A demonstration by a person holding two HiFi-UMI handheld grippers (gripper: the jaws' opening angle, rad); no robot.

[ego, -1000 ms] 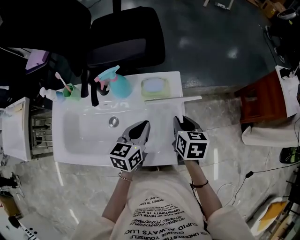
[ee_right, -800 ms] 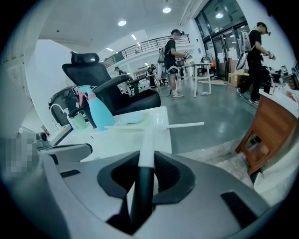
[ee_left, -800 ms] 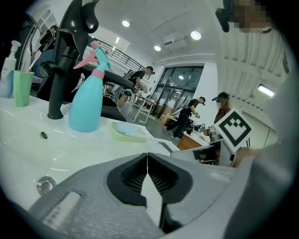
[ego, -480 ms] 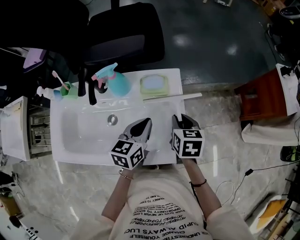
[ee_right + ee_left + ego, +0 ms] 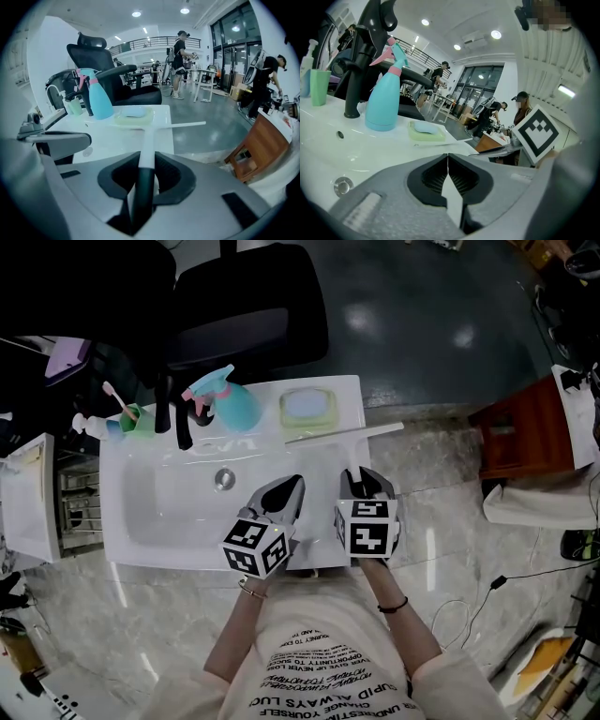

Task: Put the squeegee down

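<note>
Grippers number two, each with one cube of black-and-white square markers. The left gripper (image 5: pixel 448 157) hangs over the front of the white sink (image 5: pixel 178 507) with its jaws pressed together and nothing between them. The right gripper (image 5: pixel 146 153) has its jaws closed on the handle of the one squeegee (image 5: pixel 183 124). They clamp where the handle's dark end meets its white shaft.

The squeegee's white blade lies across the sink's back right corner, just in front of the soap dish (image 5: pixel 307 411). Its right end juts past the sink's edge. Whether the blade rests on the surface cannot be told.

Along the back of the sink stand:
- one black tap (image 5: pixel 178 423)
- one blue spray bottle (image 5: pixel 230 407) with a pink trigger
- one green cup (image 5: pixel 139 420) holding one toothbrush (image 5: pixel 114 395)
- one white pump bottle (image 5: pixel 89 426)

One drain (image 5: pixel 223 480) sits in the basin, and one black office chair (image 5: pixel 248 310) stands behind.

No label shows on the bottles. The person's shirt (image 5: pixel 328 662) carries lines of print, seen upside down and too small to read with confidence.

Only the head view shows the marble floor and the shirt. Only the gripper views show the hall beyond, with ceiling lights, glass doors and several people standing. The left gripper view also catches the right gripper's marker cube (image 5: pixel 539 133).
</note>
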